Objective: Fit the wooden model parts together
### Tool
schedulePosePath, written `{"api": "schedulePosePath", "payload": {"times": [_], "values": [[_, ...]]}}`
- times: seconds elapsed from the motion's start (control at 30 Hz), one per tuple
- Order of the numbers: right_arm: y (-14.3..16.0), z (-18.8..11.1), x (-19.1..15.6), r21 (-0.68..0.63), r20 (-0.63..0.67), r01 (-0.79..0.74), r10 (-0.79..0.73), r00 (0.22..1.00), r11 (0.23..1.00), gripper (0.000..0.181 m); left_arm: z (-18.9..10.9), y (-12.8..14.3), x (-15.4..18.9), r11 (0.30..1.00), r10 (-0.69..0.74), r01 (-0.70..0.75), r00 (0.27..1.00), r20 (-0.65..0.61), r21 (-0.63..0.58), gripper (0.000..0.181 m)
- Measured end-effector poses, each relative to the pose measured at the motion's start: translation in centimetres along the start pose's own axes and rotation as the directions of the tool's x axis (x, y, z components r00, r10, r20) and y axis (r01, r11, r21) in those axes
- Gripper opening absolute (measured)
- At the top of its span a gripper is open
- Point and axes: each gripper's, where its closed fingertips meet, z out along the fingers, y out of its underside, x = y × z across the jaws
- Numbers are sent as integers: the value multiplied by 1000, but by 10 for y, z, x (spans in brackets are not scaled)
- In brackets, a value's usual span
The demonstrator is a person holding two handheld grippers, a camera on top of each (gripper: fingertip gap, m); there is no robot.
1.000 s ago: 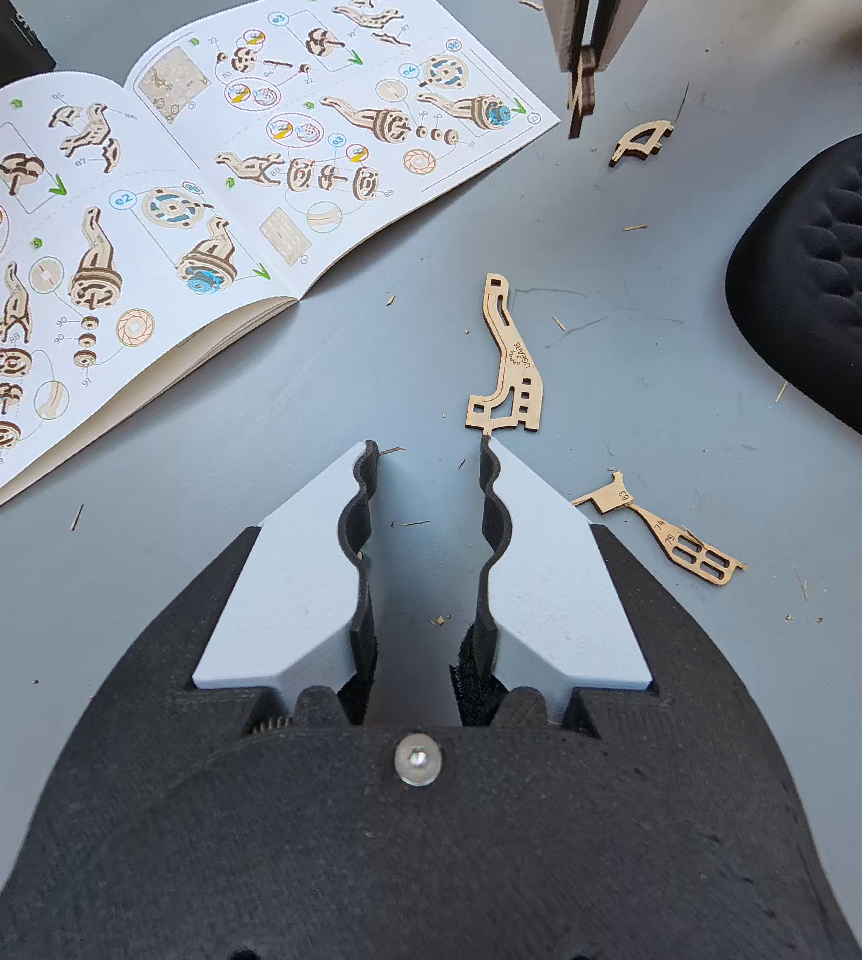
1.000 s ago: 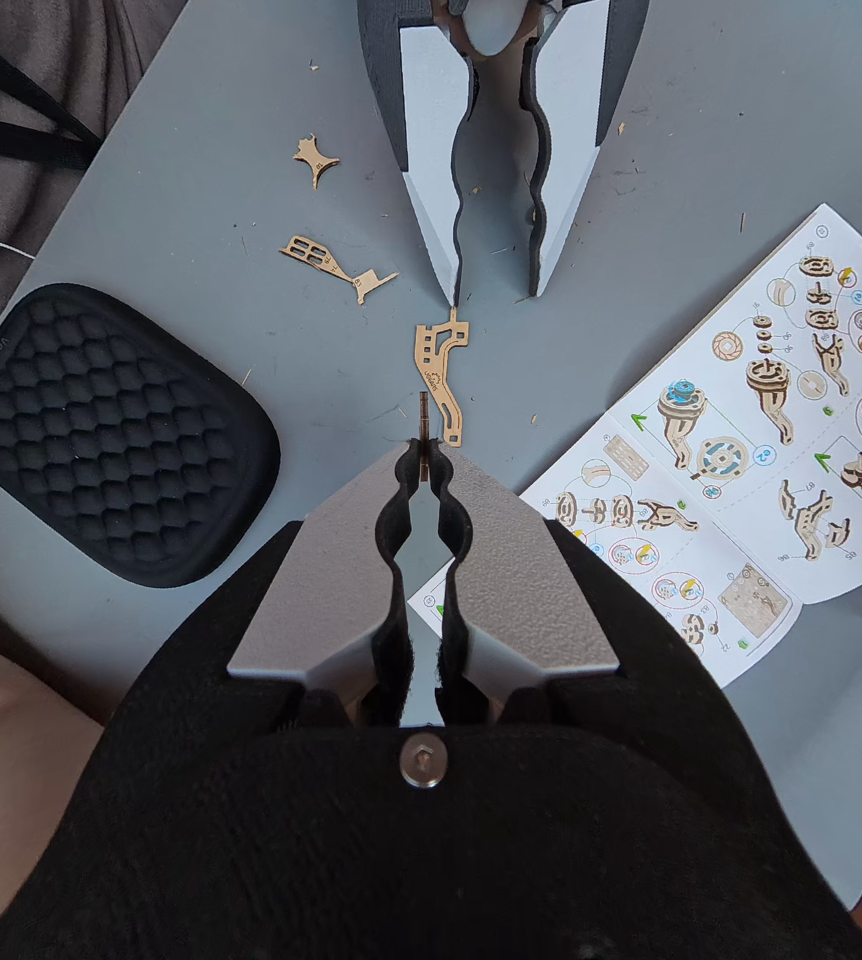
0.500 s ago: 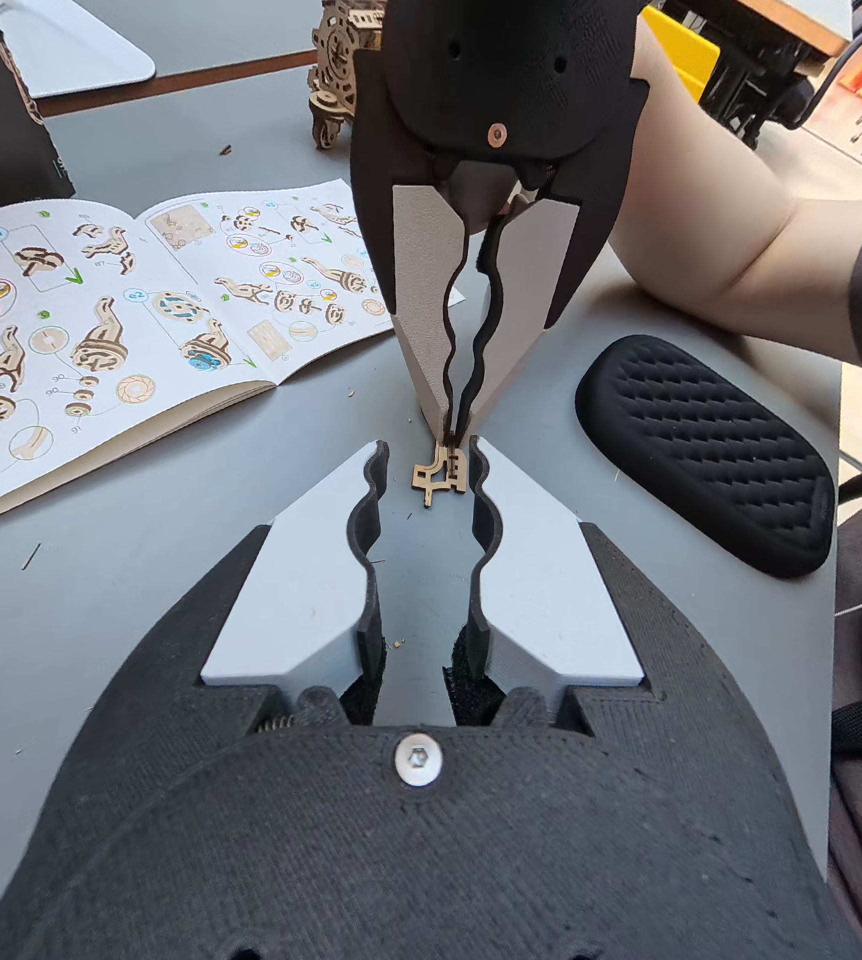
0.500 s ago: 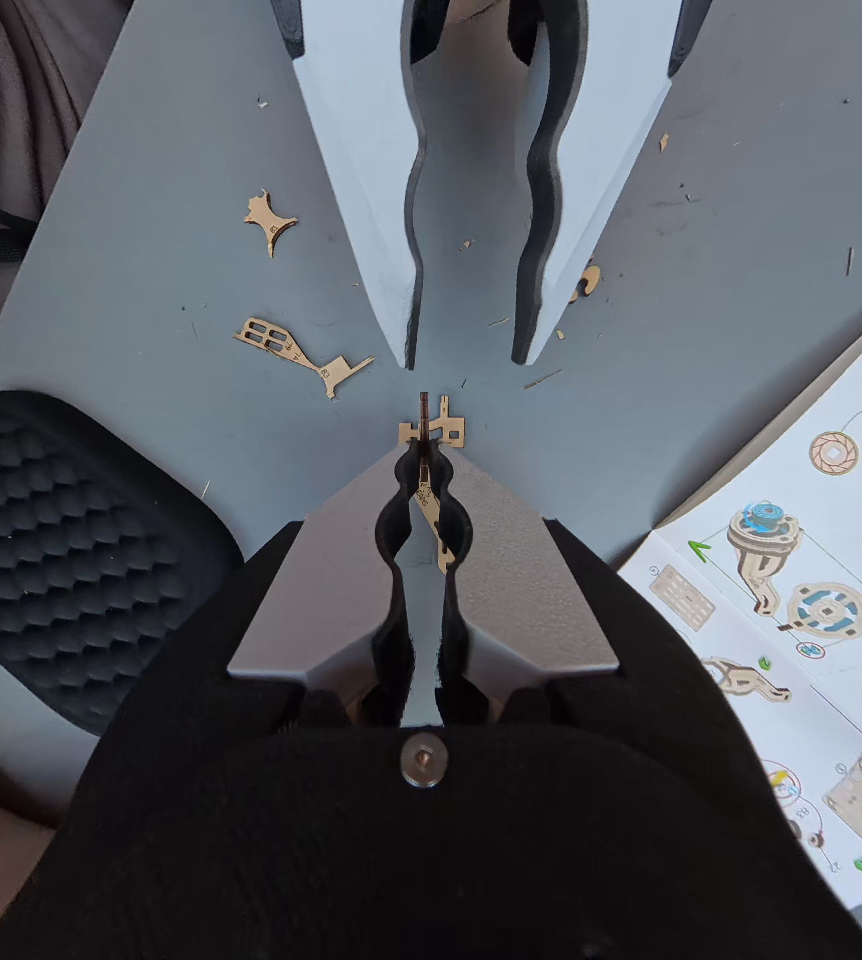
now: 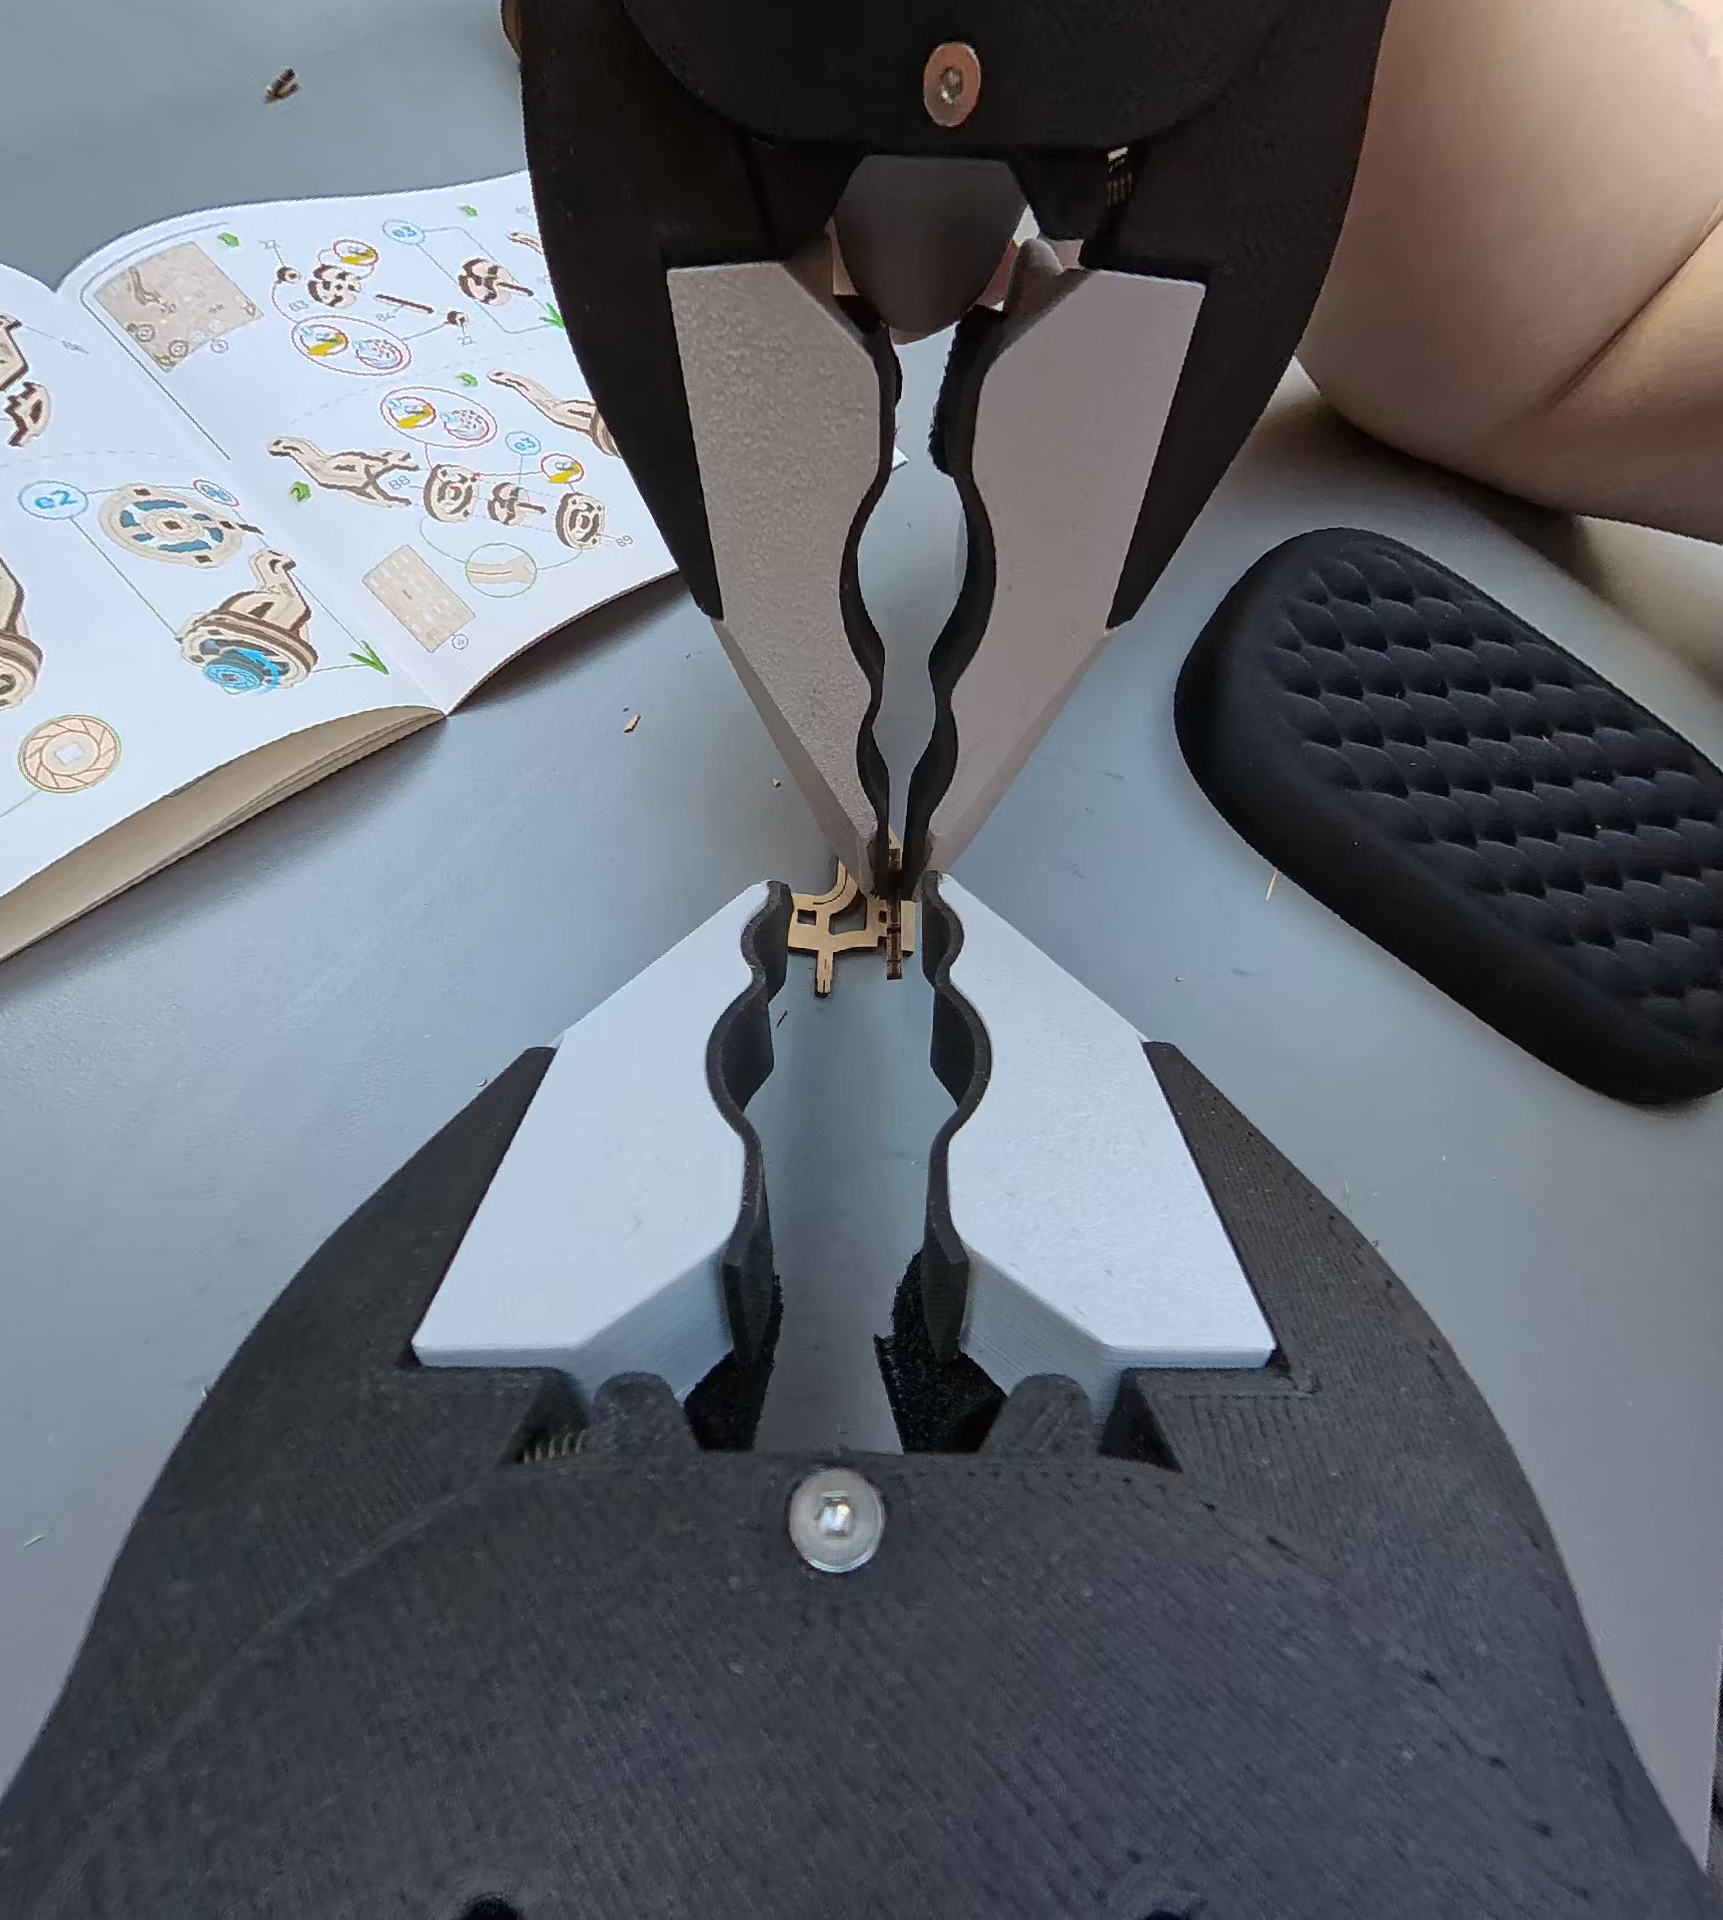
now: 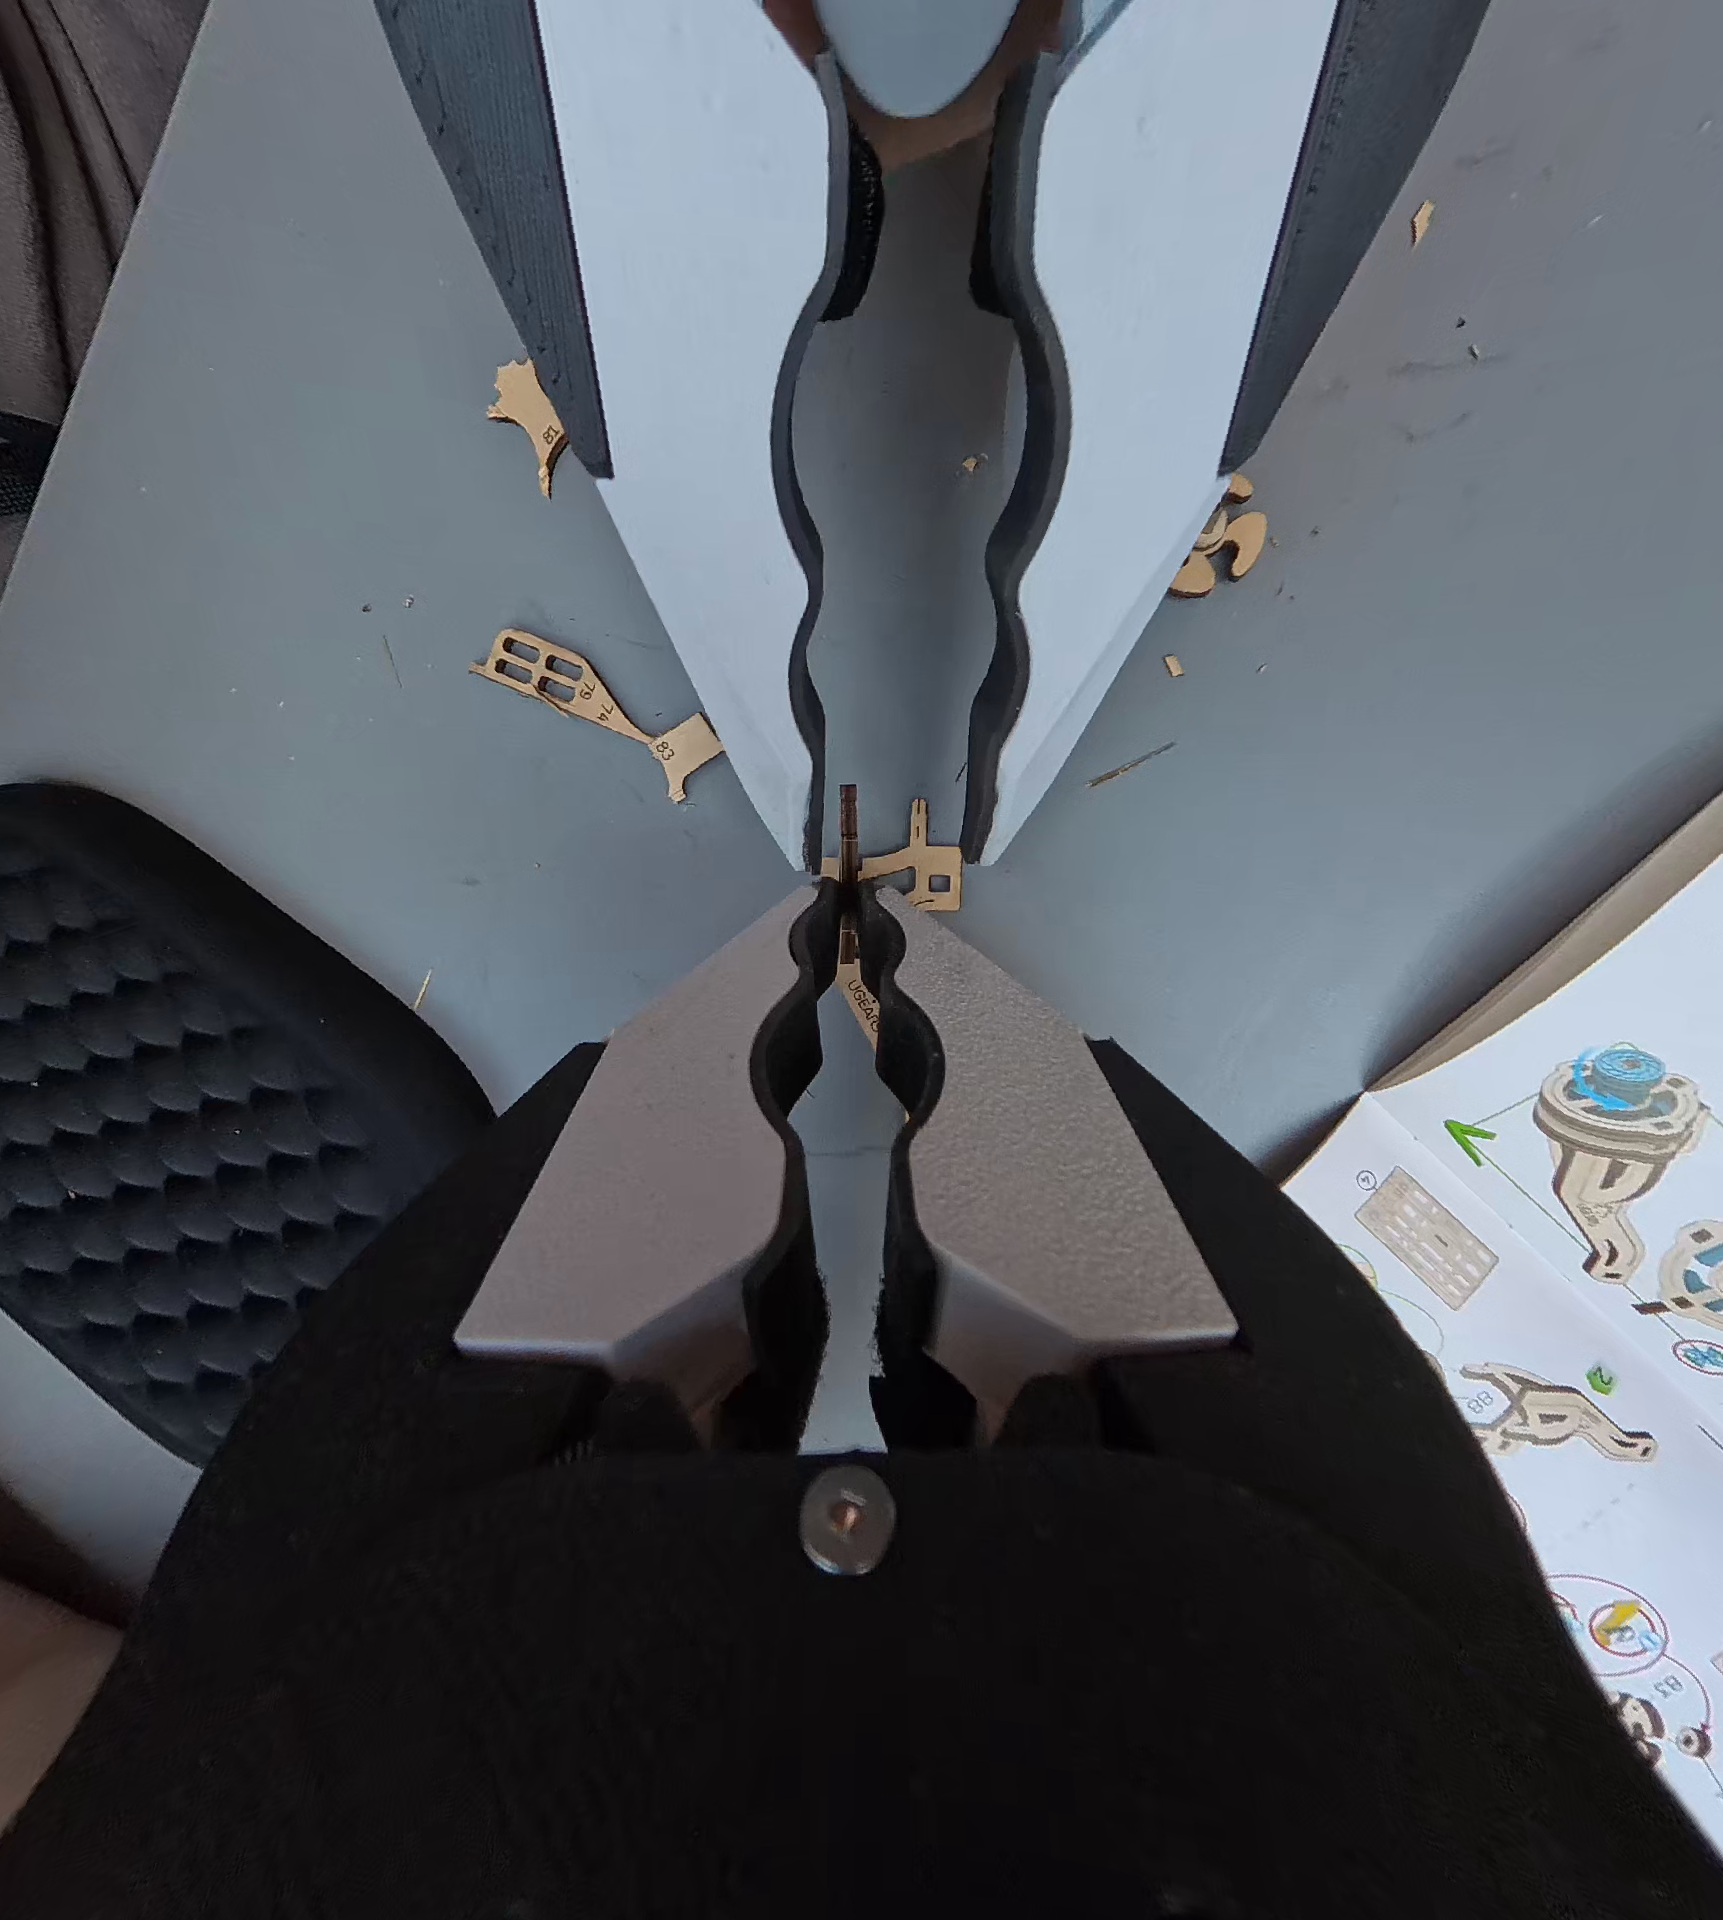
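Thin wooden strip, held edge-on, is clamped at the very tips of the right gripper; its free end sticks out forward. Directly under those tips a flat wooden bracket lies on the grey worktop, its slotted end between the fingers of the left gripper. The left gripper's fingers stand apart, straddling the bracket, holding nothing. Whether strip and bracket already touch cannot be told.

Handling, judged: both parts are thin laser-cut ply, very light, stiff in plane but likely to snap at narrow necks and tabs. Best hold is across the flat faces near the slotted end, with light squeeze.

Farther out: a spare slotted piece left of the right gripper's tips, a black cushioned pad, an open instruction booklet.
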Motion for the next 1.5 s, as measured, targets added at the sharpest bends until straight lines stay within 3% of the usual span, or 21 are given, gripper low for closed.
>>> {"api": "schedulePosePath", "payload": {"times": [0.57,1.5], "values": [[2,2,4,-11,-49,5,-6,999,1000,2,11,16,2,988,122,-118,992,43,-100,9],[7,4,0,-30,-97,101,-104,990,994,3,14,15,7,968,235,-226,969,74,-110,1]]}}
